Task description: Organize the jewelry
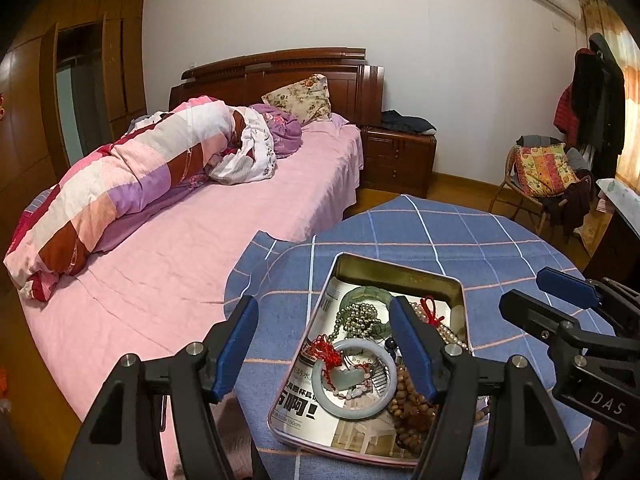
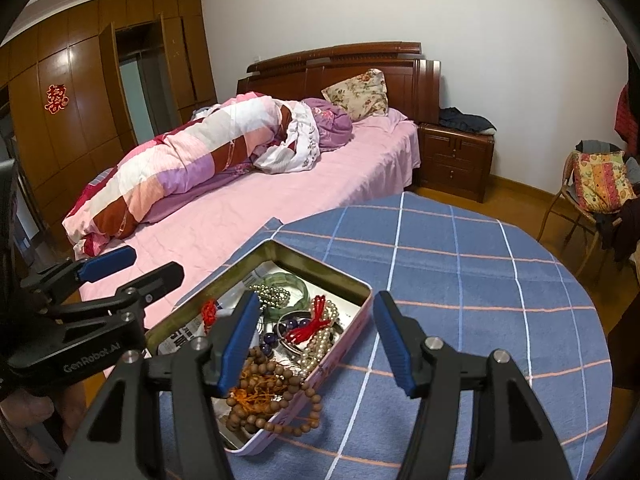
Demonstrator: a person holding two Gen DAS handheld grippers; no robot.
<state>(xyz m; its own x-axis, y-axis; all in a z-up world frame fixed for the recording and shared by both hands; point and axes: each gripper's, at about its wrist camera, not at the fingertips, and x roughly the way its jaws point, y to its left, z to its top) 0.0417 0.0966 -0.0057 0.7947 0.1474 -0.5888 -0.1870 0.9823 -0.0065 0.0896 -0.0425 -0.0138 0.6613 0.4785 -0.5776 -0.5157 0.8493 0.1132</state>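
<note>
A pink metal tin (image 1: 404, 276) (image 2: 348, 340) lined with printed paper sits on the blue checked tablecloth. It holds a pale jade bangle (image 1: 354, 408) with a red-cord pendant, a green bangle (image 1: 366, 294) (image 2: 296, 282), grey bead strands (image 1: 358, 318), pearls (image 2: 320, 344) and brown wooden beads (image 1: 412, 408) (image 2: 276, 384) that hang over the tin's near rim. My left gripper (image 1: 324, 344) is open and empty above the tin's left side. My right gripper (image 2: 316, 338) is open and empty above the tin's right edge. Each gripper also shows in the other view, the right (image 1: 560, 300) and the left (image 2: 120, 268).
The round table (image 2: 480, 280) with the blue cloth stands beside a bed (image 1: 180, 248) with pink sheets and a rolled quilt. A wooden nightstand (image 2: 456, 160) and a chair with cushions (image 1: 544, 176) stand further back.
</note>
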